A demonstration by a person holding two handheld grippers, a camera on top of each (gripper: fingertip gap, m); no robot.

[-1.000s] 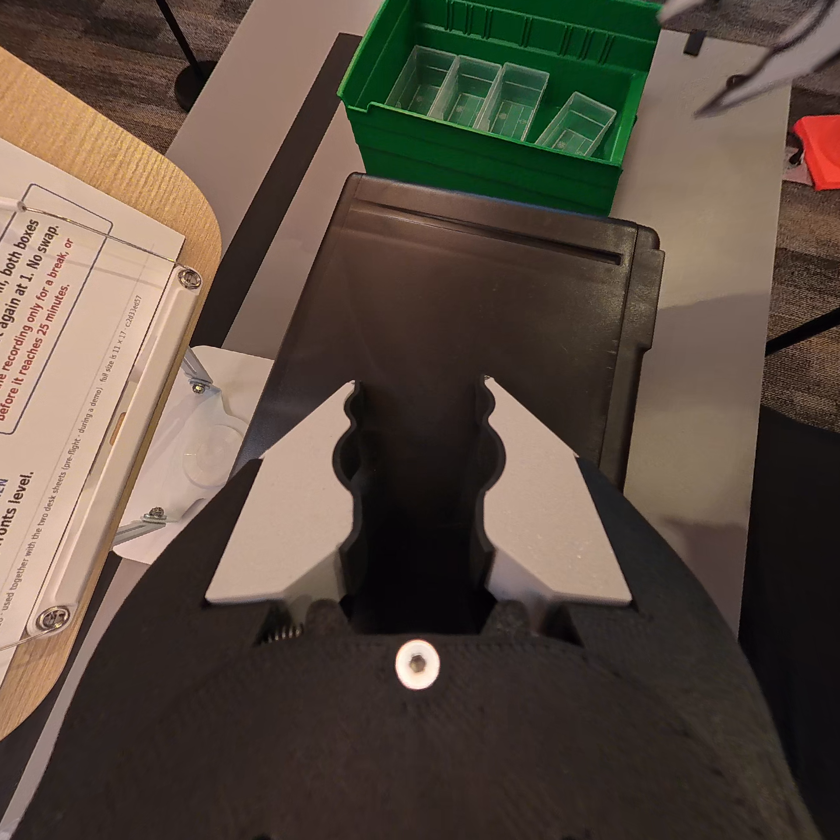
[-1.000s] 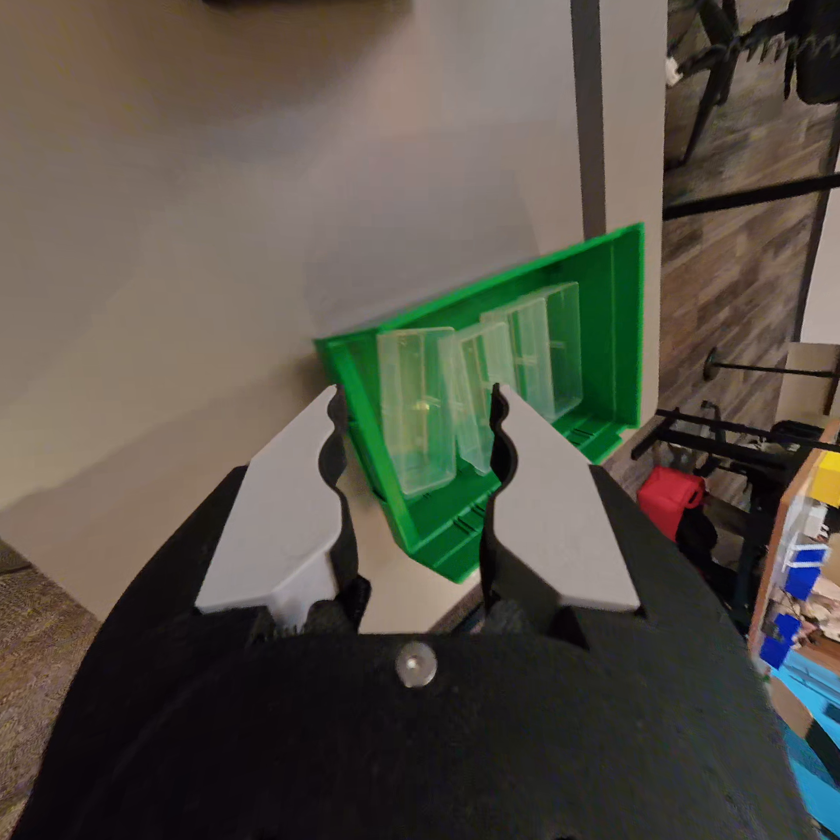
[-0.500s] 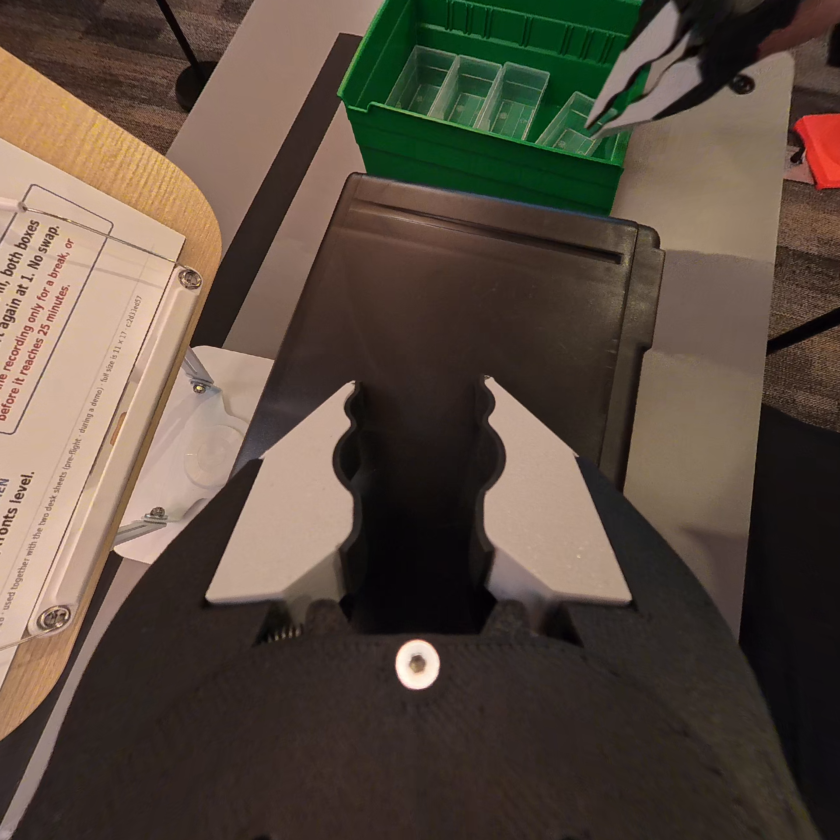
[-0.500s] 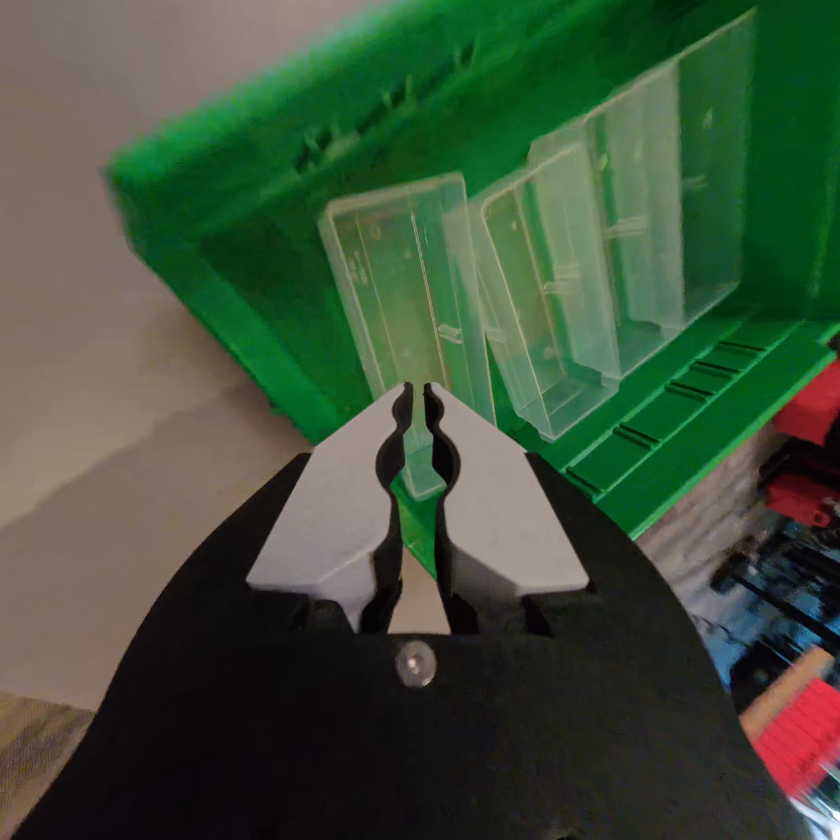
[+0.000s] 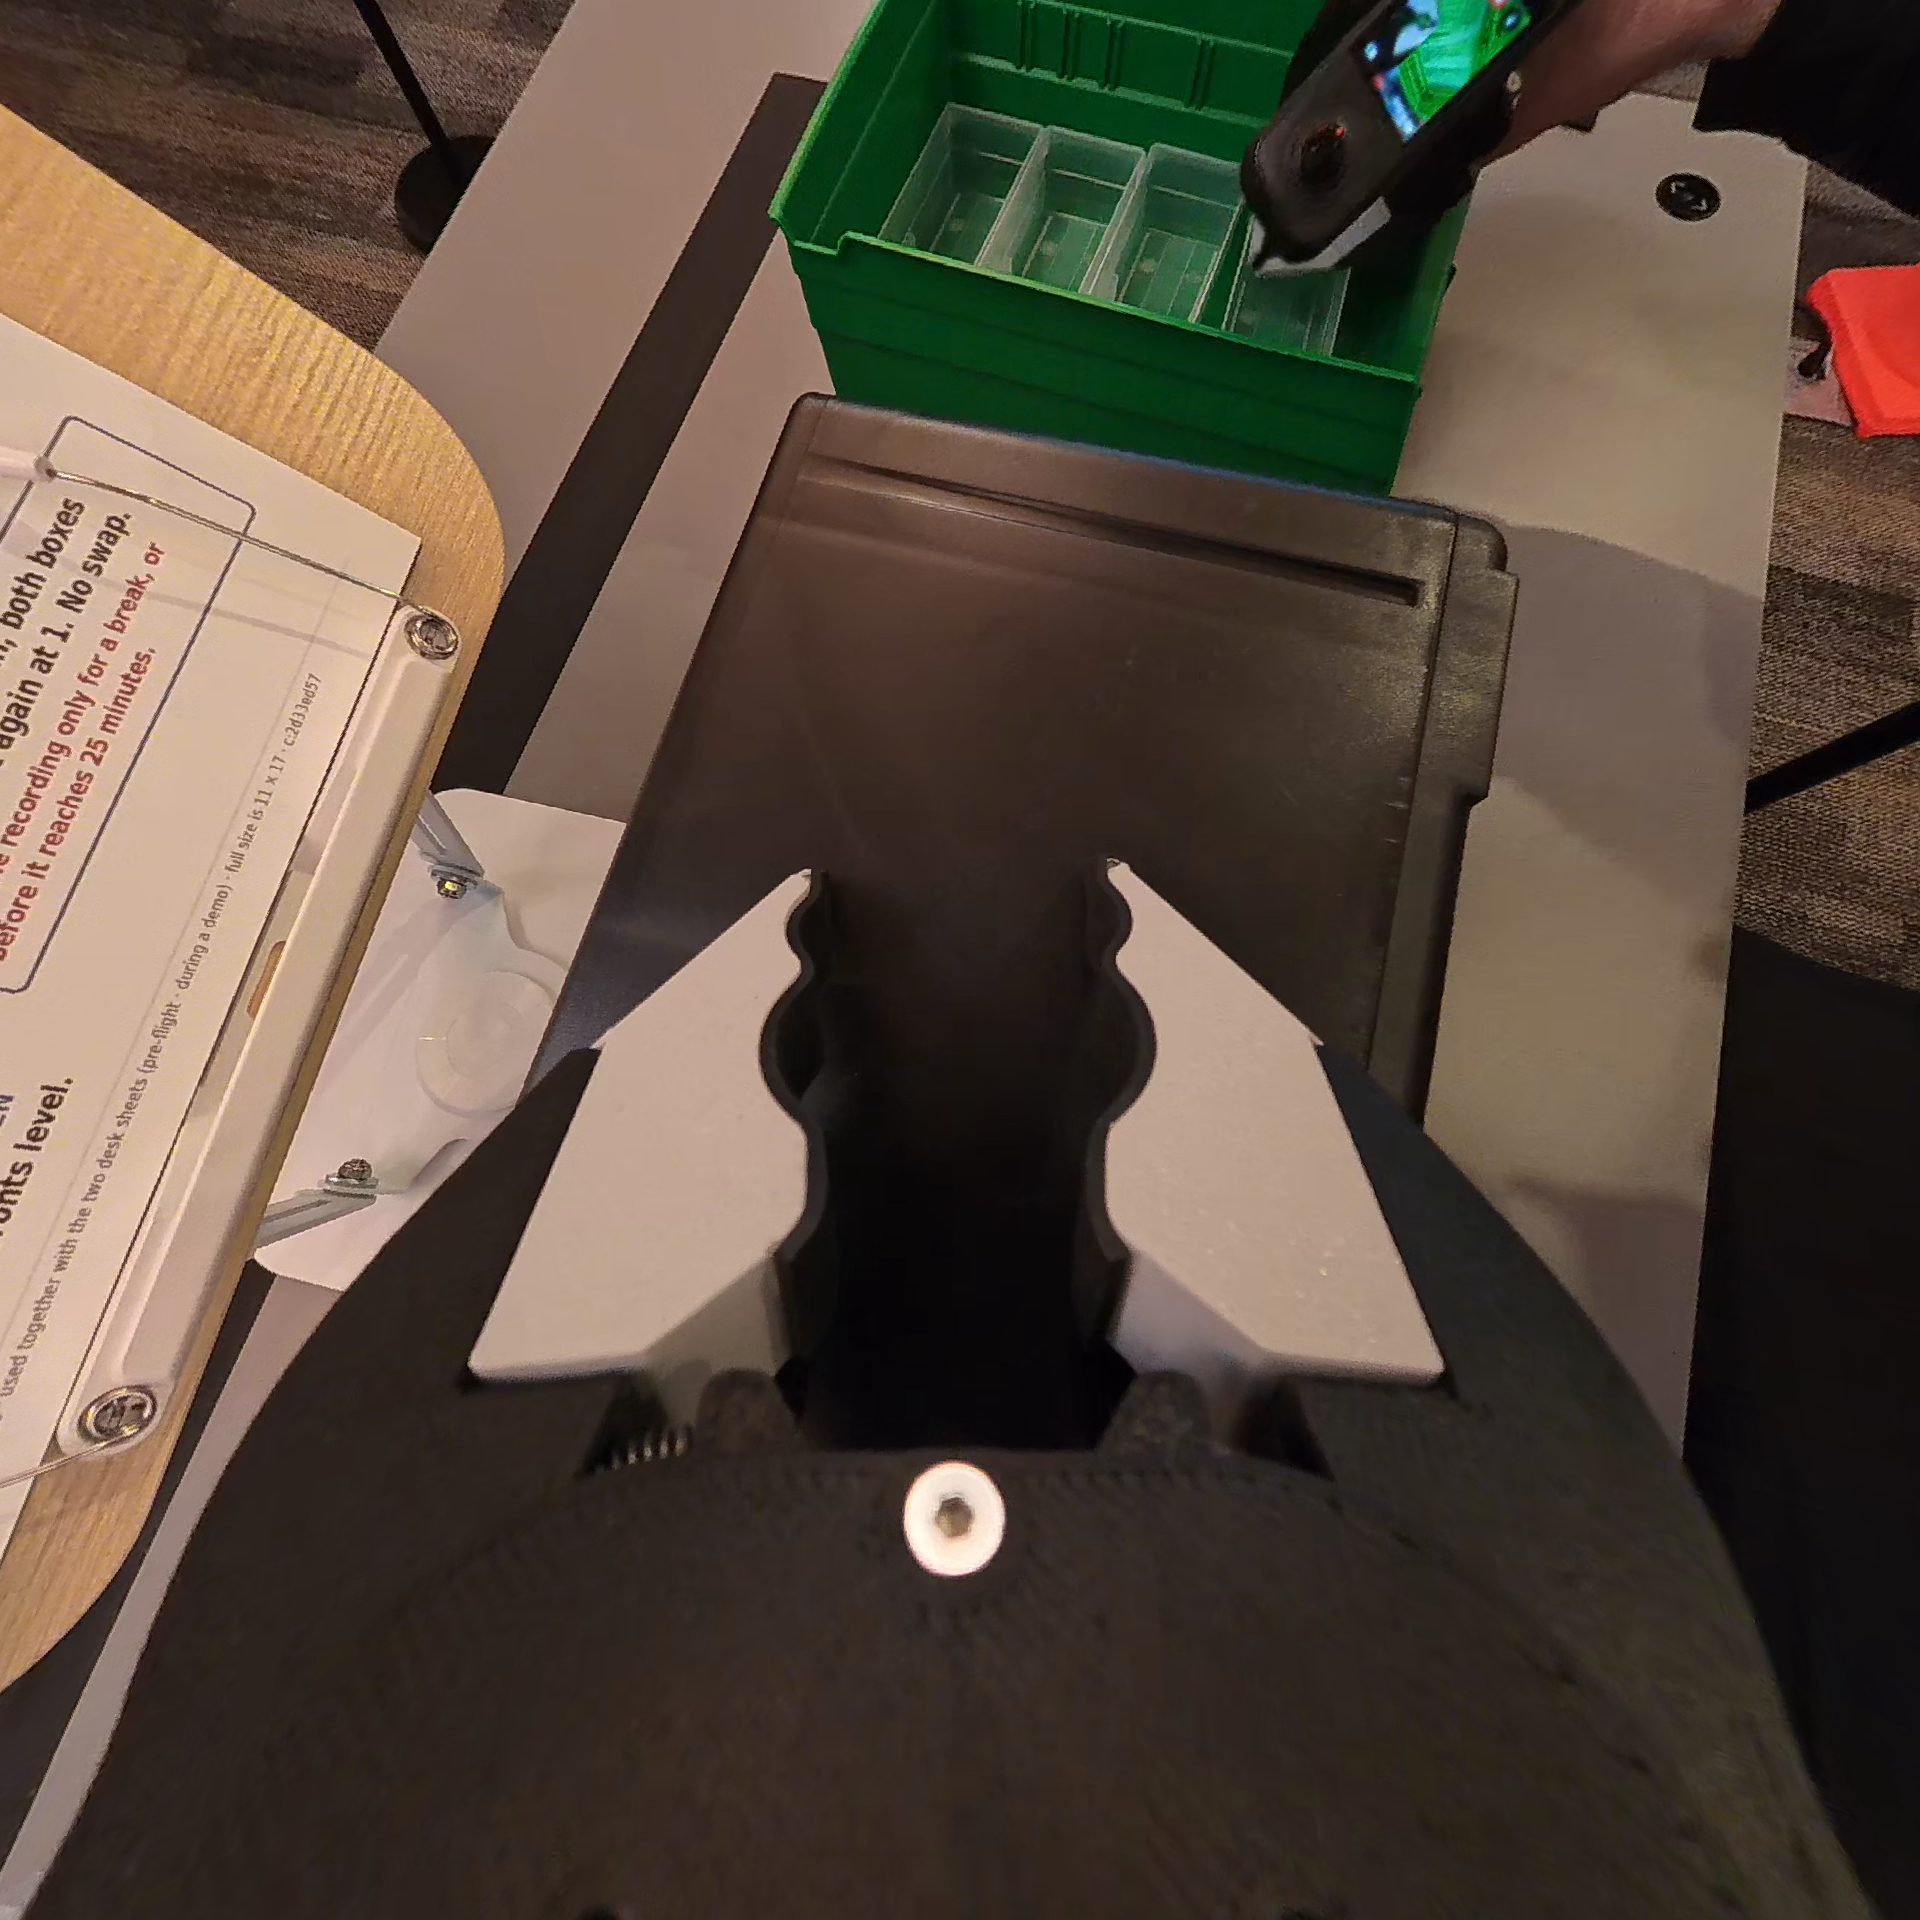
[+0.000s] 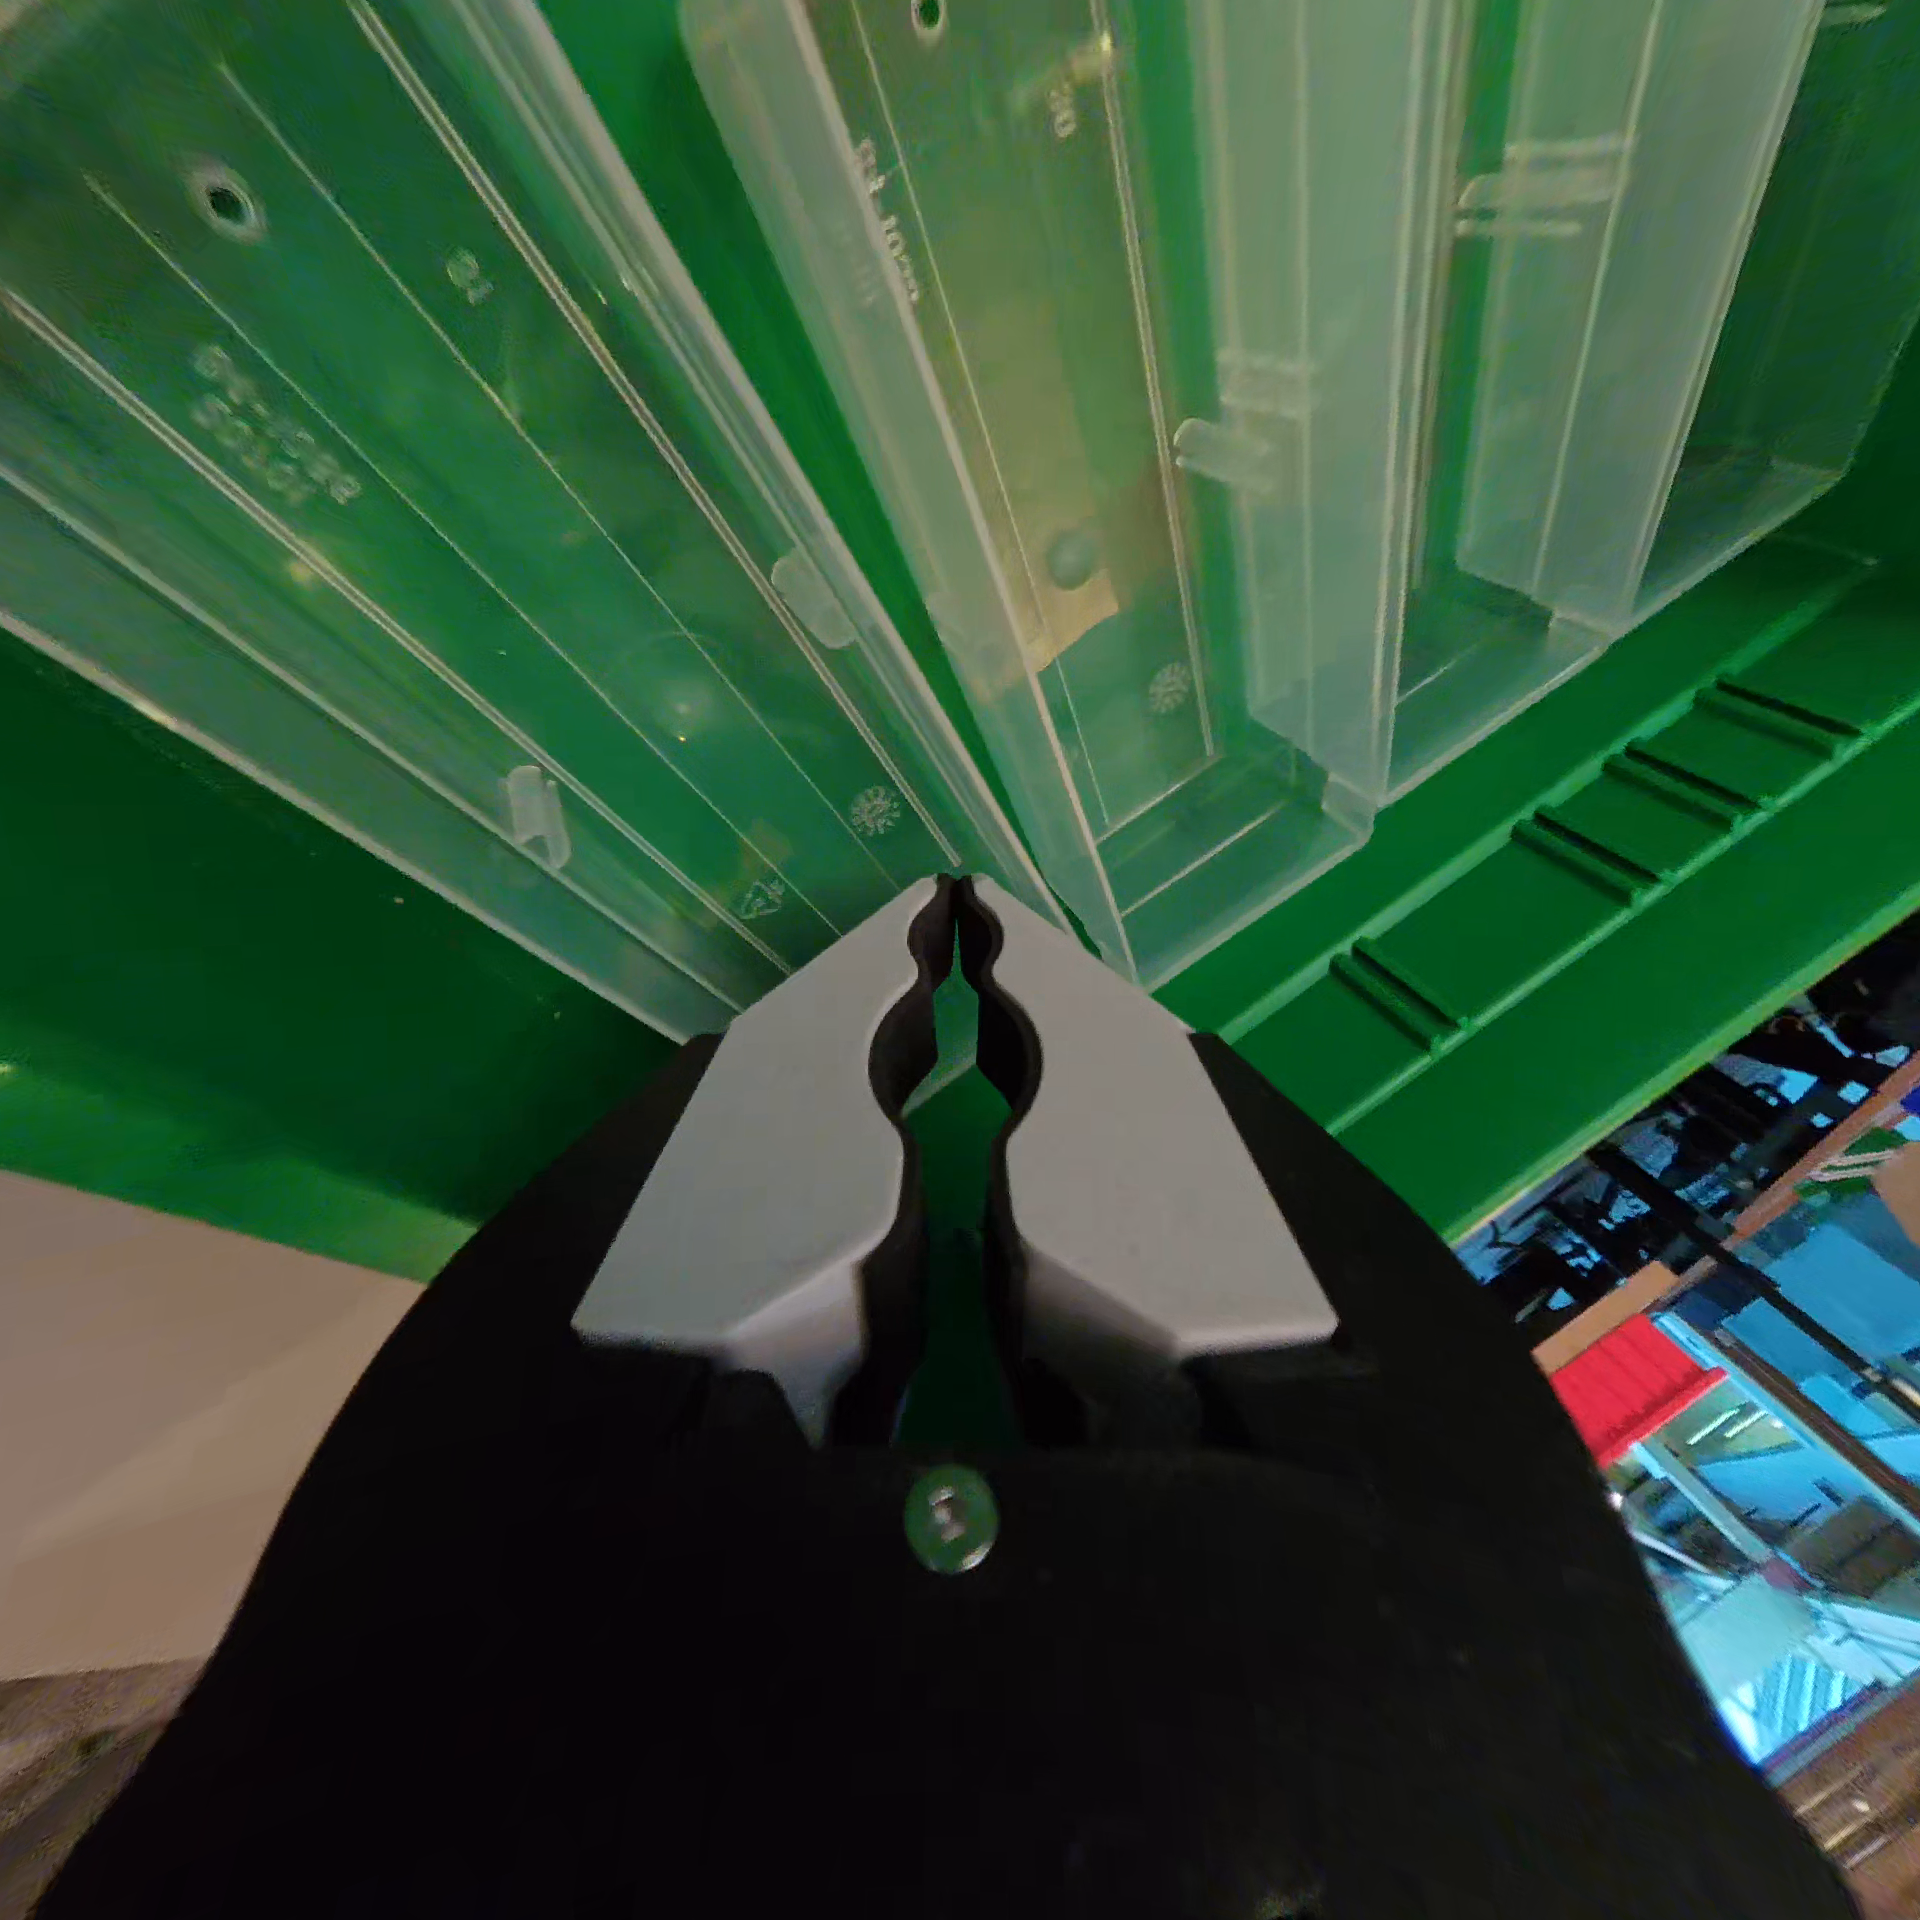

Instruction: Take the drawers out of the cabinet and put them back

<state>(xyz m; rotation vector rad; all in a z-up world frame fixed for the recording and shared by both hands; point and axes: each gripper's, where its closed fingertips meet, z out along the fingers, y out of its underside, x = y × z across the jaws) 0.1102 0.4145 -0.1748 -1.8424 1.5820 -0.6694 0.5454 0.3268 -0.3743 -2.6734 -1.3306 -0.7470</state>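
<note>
Inside the green bin (image 6: 1558, 935), the right tool (image 6: 956, 883) has its tips pinched together on the end wall of a clear plastic drawer (image 6: 416, 520), the one of four lying nearest the bin's right end as the left wrist view shows it. The fingertips (image 6: 940, 894) meet with only a sliver of clear plastic between them, so the tool is closed on that drawer. The other three clear drawers (image 5: 1070, 208) lie side by side in the same bin, open sides up, touching or nearly touching one another.

Just in front of the green bin, touching or almost touching its near wall, stands the dark cabinet (image 5: 1091, 675), seen from above on the grey surface (image 5: 1621, 727). The left tool (image 5: 956, 883) hangs over the cabinet's top with its jaws spread wide and nothing between them. Left of the cabinet a wooden board (image 5: 260, 364) carries a printed sheet (image 5: 156, 779) under a clear holder. Right of the green bin, past the surface's edge, an orange-red object (image 5: 1870, 343) lies on the floor.
</note>
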